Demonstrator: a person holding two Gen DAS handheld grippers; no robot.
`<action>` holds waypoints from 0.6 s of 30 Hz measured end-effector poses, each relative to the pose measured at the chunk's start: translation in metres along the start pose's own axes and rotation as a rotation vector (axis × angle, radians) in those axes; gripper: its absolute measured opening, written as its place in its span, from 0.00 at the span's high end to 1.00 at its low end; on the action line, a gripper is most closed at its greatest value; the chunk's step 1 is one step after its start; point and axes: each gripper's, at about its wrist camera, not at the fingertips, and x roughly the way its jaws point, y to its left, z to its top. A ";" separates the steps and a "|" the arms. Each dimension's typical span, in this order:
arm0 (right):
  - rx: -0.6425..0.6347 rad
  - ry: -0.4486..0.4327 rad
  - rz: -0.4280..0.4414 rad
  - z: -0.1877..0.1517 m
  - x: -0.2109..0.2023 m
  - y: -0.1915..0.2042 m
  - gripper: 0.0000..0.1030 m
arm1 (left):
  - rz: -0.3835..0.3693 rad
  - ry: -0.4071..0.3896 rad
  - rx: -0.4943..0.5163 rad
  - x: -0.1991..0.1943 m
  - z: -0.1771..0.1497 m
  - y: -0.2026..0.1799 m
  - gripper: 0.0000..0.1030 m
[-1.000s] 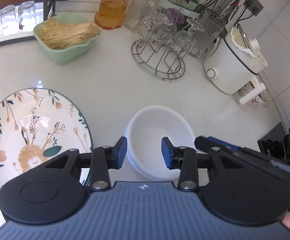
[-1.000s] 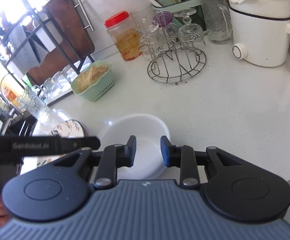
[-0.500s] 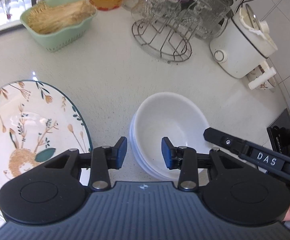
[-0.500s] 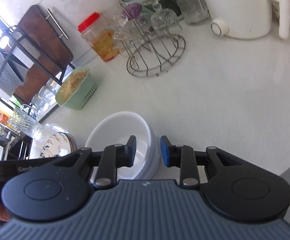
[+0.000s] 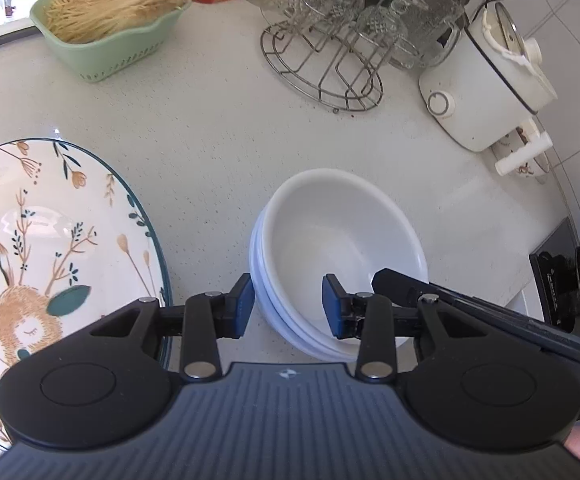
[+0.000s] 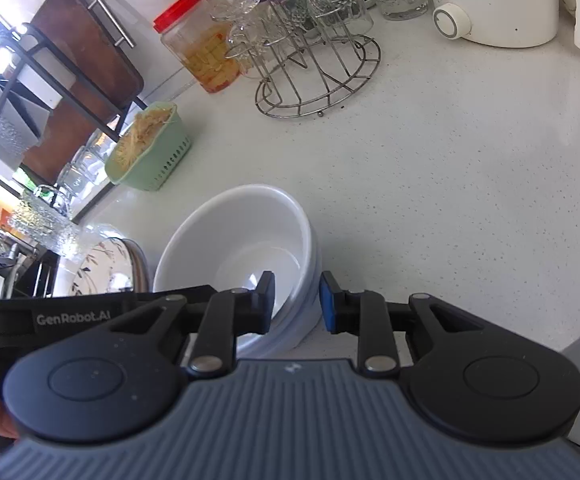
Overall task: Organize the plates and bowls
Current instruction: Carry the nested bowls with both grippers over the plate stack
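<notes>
A stack of white bowls (image 5: pixel 329 240) sits on the white counter; it also shows in the right wrist view (image 6: pixel 234 248). A floral plate with a rabbit (image 5: pixel 42 248) lies to its left. My left gripper (image 5: pixel 288 306) is open and straddles the near left rim of the stack, one finger outside, one inside. My right gripper (image 6: pixel 294 302) is open and straddles the stack's right rim, one finger inside the bowl, one outside. The right gripper's finger also shows in the left wrist view (image 5: pixel 401 284).
A green basket of noodles (image 5: pixel 110 20), a wire rack of glasses (image 5: pixel 329 60), a red-lidded jar (image 6: pixel 198 56) and a white cooker (image 5: pixel 485 92) stand at the back. A black dish rack (image 6: pixel 22 120) stands at the left. The counter edge is at the right.
Both grippers have moved down and in toward the bowl stack. Each now has its fingers on either side of the rim. Both stay open.
</notes>
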 end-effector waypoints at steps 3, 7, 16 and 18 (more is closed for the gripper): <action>-0.013 -0.009 0.007 0.001 -0.003 0.004 0.73 | 0.000 -0.012 -0.005 -0.007 0.000 0.000 0.59; -0.015 -0.024 0.020 0.005 -0.007 0.009 0.73 | -0.005 -0.027 -0.011 -0.017 0.002 0.000 0.59; -0.026 -0.062 0.080 0.024 -0.020 0.030 0.73 | 0.015 -0.116 -0.007 -0.060 0.011 -0.004 0.59; -0.040 -0.069 0.095 0.028 -0.021 0.037 0.73 | 0.032 -0.139 0.000 -0.069 0.013 -0.005 0.59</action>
